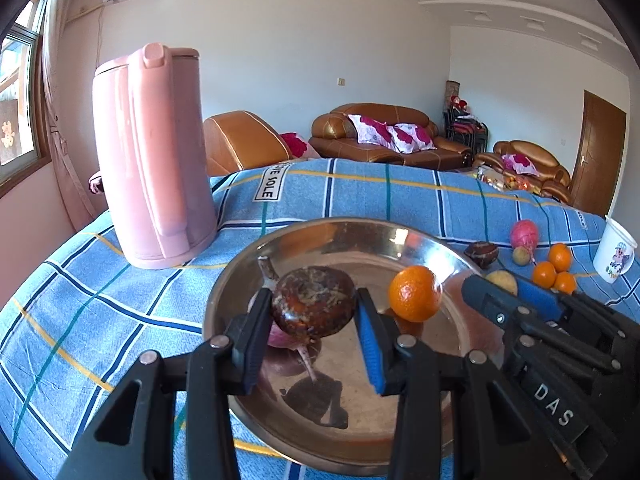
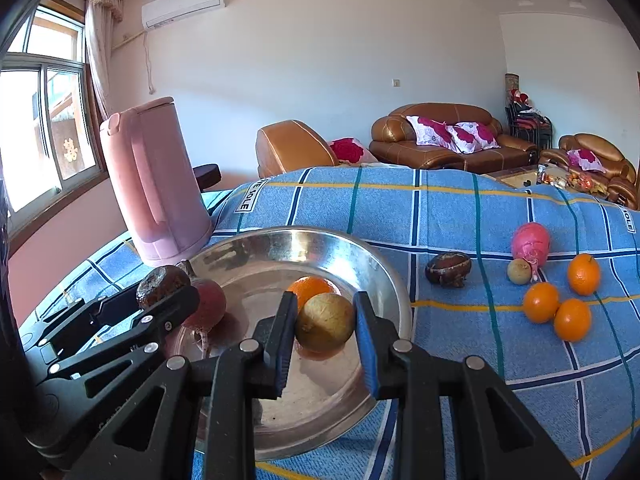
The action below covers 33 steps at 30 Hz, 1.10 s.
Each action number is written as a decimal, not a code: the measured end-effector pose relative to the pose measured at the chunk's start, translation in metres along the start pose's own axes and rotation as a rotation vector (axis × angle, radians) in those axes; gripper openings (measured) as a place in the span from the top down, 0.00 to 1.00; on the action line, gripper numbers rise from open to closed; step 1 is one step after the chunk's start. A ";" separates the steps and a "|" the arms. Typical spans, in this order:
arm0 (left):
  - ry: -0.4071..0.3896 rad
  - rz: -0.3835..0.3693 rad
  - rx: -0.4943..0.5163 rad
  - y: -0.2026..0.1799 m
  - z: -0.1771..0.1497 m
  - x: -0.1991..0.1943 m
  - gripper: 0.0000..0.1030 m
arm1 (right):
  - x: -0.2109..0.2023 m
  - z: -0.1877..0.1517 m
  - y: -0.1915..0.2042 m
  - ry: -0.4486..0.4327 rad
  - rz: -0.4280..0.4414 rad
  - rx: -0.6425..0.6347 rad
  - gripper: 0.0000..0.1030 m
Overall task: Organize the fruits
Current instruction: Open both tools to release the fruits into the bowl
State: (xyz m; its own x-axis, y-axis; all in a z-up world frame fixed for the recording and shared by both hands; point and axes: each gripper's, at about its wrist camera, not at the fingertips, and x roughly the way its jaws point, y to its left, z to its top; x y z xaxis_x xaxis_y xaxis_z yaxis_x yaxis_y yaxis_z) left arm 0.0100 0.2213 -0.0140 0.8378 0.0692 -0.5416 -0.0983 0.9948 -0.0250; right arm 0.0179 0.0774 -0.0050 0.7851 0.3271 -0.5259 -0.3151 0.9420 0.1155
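Two grippers over a shiny metal plate (image 1: pixel 436 248) on a blue checked cloth (image 1: pixel 120 288).

Left gripper (image 1: pixel 314 310): closed on a dark brown round fruit (image 1: pixel 314 306), one pad pressed on each side, fruit held above the plate near its 9 o'clock edge. Under it, lying in the plate, a reddish-purple fruit (image 2: pixel 208 304) with a thin stalk.

Right gripper (image 2: pixel 325 322): squeezed tight on a small tan-green round fruit (image 2: pixel 325 322), held over the middle of the plate.

In the plate too: one orange (image 1: pixel 414 294), just behind the tan-green fruit in the right wrist view, near the plate's 3 o'clock side in the left wrist view.

On the cloth, off toward 3 o'clock from the plate: a second dark brown fruit (image 2: pixel 447 268), closest to the rim. Farther out the same way, a pink fruit (image 2: pixel 531 242) with a small green-brown ball (image 2: pixel 519 271) touching its bottom. Then three more oranges (image 2: pixel 541 302) in a close bunch, two of them touching.

At 11 o'clock from the plate: a tall pink kettle (image 1: pixel 154 152), upright, just beside the rim.

Far at 3 o'clock in the left wrist view: a white cup (image 1: pixel 614 250) with a cartoon picture.

Behind the table: brown sofas (image 2: pixel 448 140) with flowered pillows.
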 end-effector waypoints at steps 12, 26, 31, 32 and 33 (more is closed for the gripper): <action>0.102 0.039 0.020 -0.003 0.000 0.020 0.58 | 0.032 -0.001 0.002 0.164 0.006 -0.008 0.70; 0.023 0.083 -0.072 0.014 0.000 0.006 0.25 | 0.018 -0.002 -0.018 0.094 0.007 0.089 0.41; -0.127 0.093 -0.163 0.027 0.002 -0.016 0.00 | -0.010 0.001 -0.037 -0.093 -0.016 0.157 0.20; -0.152 0.096 -0.172 0.028 0.002 -0.020 0.00 | -0.018 0.002 -0.040 -0.145 -0.045 0.160 0.17; -0.168 0.097 -0.178 0.029 0.003 -0.022 0.00 | -0.025 0.002 -0.042 -0.195 -0.074 0.164 0.16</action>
State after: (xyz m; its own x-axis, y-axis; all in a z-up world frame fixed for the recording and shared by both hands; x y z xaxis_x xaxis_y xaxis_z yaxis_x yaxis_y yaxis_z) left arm -0.0100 0.2489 -0.0005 0.8959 0.1897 -0.4017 -0.2629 0.9553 -0.1352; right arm 0.0129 0.0298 0.0049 0.8959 0.2499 -0.3673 -0.1745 0.9583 0.2262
